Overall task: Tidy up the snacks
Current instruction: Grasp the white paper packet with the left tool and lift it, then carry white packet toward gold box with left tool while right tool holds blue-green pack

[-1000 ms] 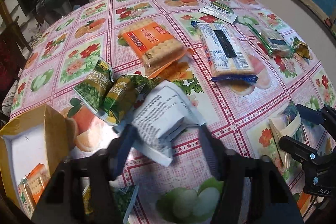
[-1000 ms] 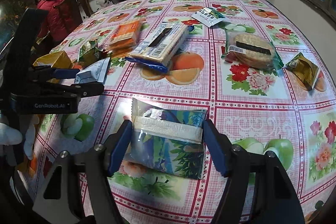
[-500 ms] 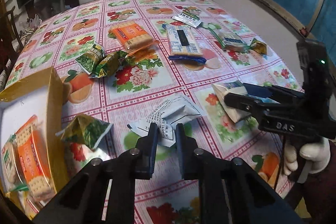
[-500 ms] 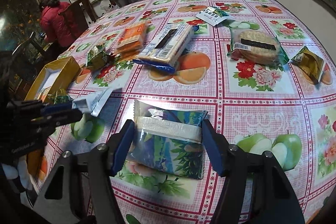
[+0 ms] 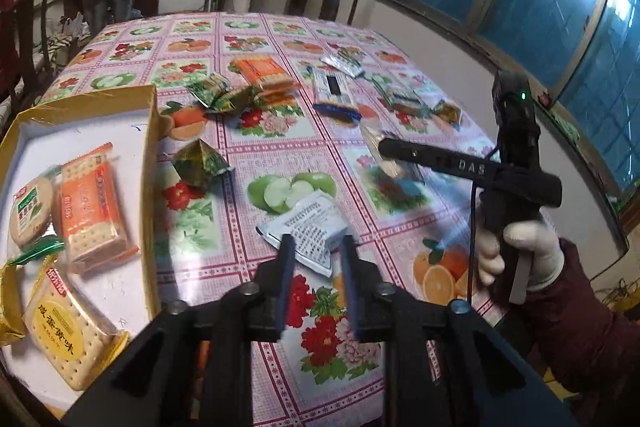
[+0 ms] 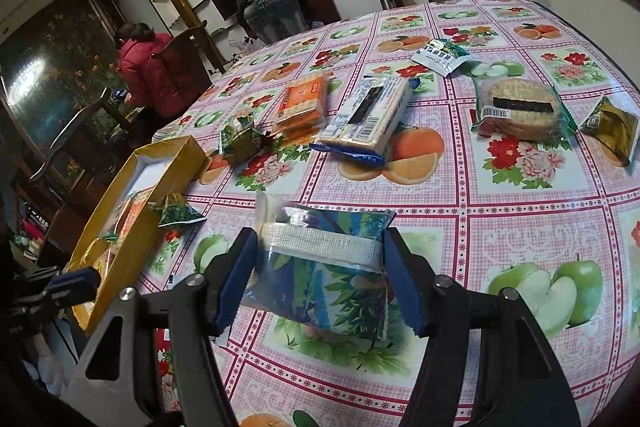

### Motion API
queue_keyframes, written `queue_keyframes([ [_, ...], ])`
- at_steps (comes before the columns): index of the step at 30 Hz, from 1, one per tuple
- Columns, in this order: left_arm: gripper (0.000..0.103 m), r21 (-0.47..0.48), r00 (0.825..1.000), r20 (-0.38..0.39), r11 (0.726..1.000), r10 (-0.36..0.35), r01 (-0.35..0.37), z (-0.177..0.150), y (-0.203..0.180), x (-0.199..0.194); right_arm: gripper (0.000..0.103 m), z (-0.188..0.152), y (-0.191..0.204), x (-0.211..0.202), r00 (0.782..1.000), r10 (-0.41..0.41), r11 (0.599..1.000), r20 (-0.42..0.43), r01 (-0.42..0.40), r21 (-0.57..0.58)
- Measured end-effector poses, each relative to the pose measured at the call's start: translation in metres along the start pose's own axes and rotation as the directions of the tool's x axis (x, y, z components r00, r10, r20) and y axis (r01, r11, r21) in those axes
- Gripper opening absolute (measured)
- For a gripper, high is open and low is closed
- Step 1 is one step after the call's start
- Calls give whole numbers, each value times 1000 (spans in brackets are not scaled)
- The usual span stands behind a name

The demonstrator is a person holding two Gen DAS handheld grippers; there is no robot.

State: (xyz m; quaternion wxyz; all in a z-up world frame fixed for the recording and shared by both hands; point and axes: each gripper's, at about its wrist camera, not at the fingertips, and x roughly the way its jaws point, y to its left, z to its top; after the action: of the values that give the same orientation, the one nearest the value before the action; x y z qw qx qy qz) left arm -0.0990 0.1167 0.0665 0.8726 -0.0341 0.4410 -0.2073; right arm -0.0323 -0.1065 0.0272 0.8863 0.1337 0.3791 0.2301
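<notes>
Left gripper (image 5: 316,251) opening, fingers astride the near end of the white printed sachet (image 5: 306,227) on the floral tablecloth (image 5: 404,27), pads not pressing. Right gripper (image 6: 320,267) clamped on the blue leafy packet (image 6: 324,267). Gold box (image 5: 150,155) at left, biscuit packs inside. Loose snacks scattered far across.

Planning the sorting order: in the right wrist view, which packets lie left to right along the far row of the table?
Orange cracker pack → blue-edged biscuit pack → white-and-green sachet → round cracker pack → gold-green packet.
</notes>
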Motion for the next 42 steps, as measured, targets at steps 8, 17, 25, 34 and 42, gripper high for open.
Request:
queue_keyframes([
  [8, 74, 251, 991, -88, 965, 106, -81, 12, -32, 74, 65, -3, -3, 4, 1000, -7, 1000, -13, 7, 13],
  [17, 31, 209, 993, -75, 975, 93, -75, 15, -24, 77, 65, -3, -11, 7, 999, 17, 999, -32, -16, 50],
  [25, 9, 50, 998, -3, 997, -61, 61, 4, -2, 33, 65, -3, -10, 3, 1000, 21, 998, -13, -20, 52],
  [34, 82, 279, 994, -107, 960, -5, 35, 3, -15, 51, 65, -5, -8, 7, 999, 28, 999, -33, -26, 45],
  [42, 87, 384, 983, -179, 923, 44, 28, -1, -34, 88, 65, -4, -11, 6, 999, 36, 998, -34, -34, 59],
])
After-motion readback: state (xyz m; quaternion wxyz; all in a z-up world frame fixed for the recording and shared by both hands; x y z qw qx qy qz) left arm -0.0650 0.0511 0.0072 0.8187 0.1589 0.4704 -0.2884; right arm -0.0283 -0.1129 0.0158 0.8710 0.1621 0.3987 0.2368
